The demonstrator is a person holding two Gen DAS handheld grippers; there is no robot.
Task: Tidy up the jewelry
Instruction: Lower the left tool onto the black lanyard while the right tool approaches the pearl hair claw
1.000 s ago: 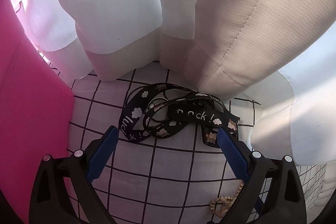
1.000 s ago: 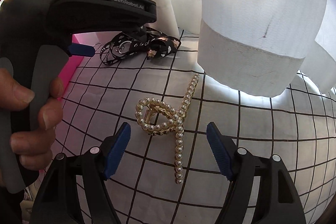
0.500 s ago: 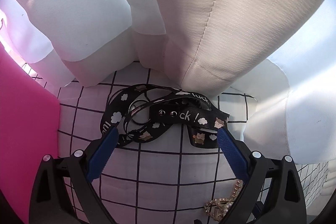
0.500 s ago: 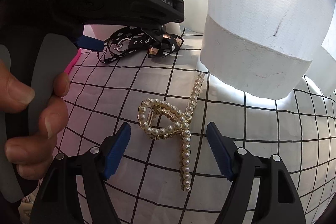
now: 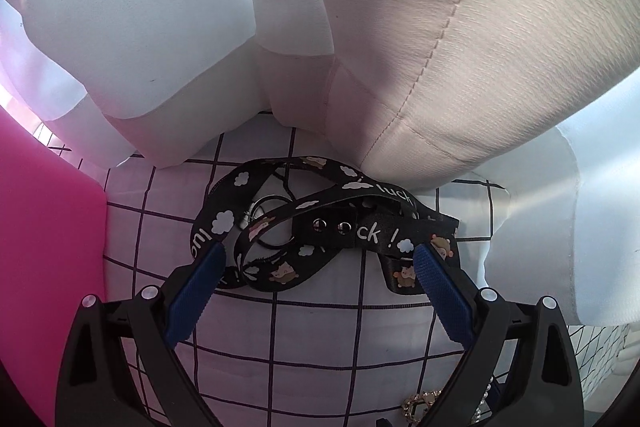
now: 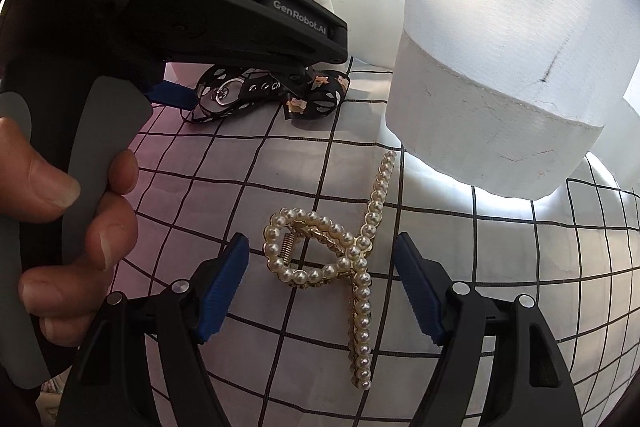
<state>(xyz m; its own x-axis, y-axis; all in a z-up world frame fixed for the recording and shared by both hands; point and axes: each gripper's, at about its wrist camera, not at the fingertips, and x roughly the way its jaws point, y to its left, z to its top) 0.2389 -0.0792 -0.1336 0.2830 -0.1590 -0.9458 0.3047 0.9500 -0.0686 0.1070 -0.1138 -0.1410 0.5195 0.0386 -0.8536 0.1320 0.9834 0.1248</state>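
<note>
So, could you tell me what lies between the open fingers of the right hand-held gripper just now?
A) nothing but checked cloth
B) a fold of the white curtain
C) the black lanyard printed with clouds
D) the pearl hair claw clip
D: the pearl hair claw clip lies on the checked cloth between the open fingers of the right hand-held gripper, untouched; the black lanyard lies farther off, under the left hand-held gripper.

Spread left tool point(image 5: 316, 259) flanking black lanyard point(image 5: 320, 227) on gridded cloth point(image 5: 320, 339).
</note>
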